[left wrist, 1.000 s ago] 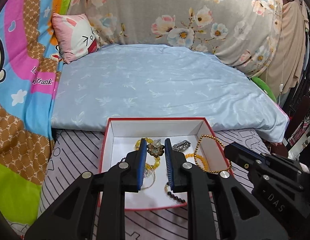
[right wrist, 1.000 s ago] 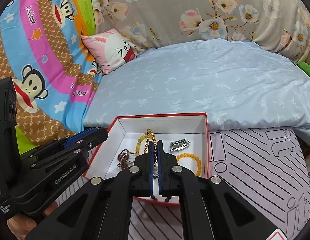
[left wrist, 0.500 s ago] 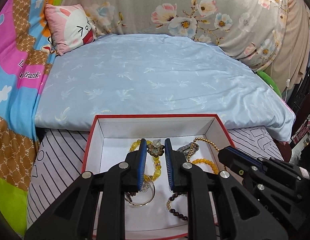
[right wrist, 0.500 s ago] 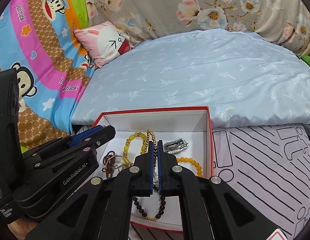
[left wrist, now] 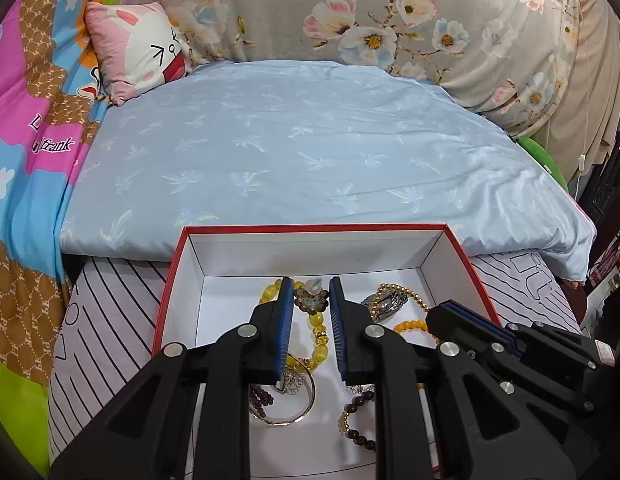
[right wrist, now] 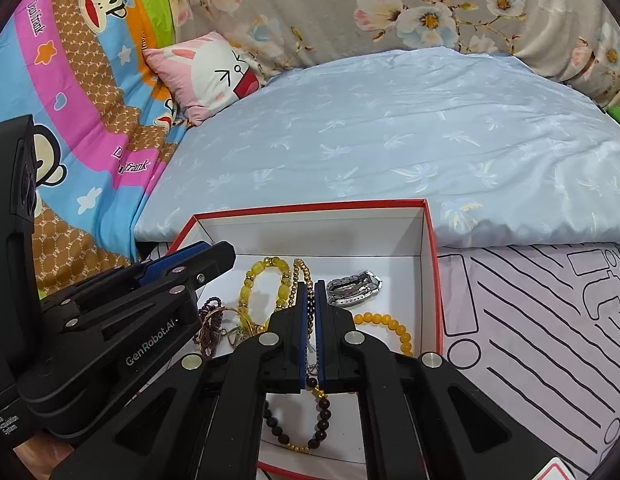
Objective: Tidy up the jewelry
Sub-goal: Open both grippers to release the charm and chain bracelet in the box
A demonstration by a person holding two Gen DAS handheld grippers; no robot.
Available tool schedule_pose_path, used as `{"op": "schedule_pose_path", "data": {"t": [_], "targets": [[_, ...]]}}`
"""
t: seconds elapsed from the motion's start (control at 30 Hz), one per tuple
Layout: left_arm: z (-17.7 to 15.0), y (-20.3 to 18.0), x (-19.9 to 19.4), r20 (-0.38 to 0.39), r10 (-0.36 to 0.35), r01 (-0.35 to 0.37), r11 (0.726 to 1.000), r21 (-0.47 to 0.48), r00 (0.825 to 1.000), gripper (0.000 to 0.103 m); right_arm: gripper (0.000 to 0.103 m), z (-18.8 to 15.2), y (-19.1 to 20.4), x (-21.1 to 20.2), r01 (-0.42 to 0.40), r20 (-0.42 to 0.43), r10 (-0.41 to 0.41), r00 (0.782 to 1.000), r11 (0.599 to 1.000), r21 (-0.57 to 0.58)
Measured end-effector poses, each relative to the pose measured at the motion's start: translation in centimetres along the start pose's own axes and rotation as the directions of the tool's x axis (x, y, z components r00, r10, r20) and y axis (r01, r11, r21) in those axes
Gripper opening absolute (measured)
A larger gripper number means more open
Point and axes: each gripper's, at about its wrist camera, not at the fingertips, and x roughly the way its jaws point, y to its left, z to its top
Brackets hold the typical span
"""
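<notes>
A white box with a red rim [left wrist: 310, 228] [right wrist: 310, 205] lies on the bed below both grippers. My left gripper [left wrist: 311, 286] [right wrist: 208, 256] is shut on a brown flower-shaped ornament [left wrist: 310, 302] at its fingertips, just above the box floor. My right gripper [right wrist: 311, 286] [left wrist: 442, 312] is shut on a strand of gold and dark beads [right wrist: 298, 270] that trails out in front of and below the jaws into the box. In the box lie a yellow bead bracelet [left wrist: 316, 324] [right wrist: 250, 280], a silver metal band [right wrist: 354, 290], an orange bead bracelet [right wrist: 390, 324], a gold bangle [left wrist: 294, 410] and purple beads [right wrist: 208, 320].
The box rests on a lilac striped sheet [right wrist: 530, 320]. Behind it lies a folded light blue quilt [left wrist: 290, 140], with a pink bunny pillow [left wrist: 142, 48] and floral bedding [left wrist: 390, 20] farther back. A bright cartoon blanket [right wrist: 70, 80] fills the left side.
Both grippers have come down and forward over the box, which now looks larger. The gold bead strand, earlier hanging by the box's right wall, now lies inside. Neither grip has changed.
</notes>
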Motion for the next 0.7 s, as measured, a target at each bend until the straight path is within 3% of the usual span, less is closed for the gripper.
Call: {"op": "schedule_pose_path", "data": {"t": [0.43,0.5,0.57,0.7], "targets": [[-0.17,-0.55,0.71,-0.013,0.012,-0.012,1.0,0.017,1.0,0.018,0.004,-0.07,0.19,0.55,0.006,-0.007,-0.006,1.0,1.0,0.001],[-0.24,-0.65,0.6,-0.006,0.023,-0.023,1.0,0.019,1.0,0.019,0.008,-0.06,0.24,0.48,0.013,0.0,-0.013,1.0,1.0,0.003],[-0.26,-0.72,0.5,0.001,0.049,-0.049,0.999,0.018,0.999,0.034,0.009,-0.17,0.32,0.31,0.022,0.003,-0.022,1.0,1.0,0.003],[-0.35,-0.81,0.04,0.008,0.066,-0.066,0.998,0.024,0.998,0.036,0.01,-0.49,0.63,-0.17,0.041,0.007,-0.041,0.999,0.999,-0.005]]}}
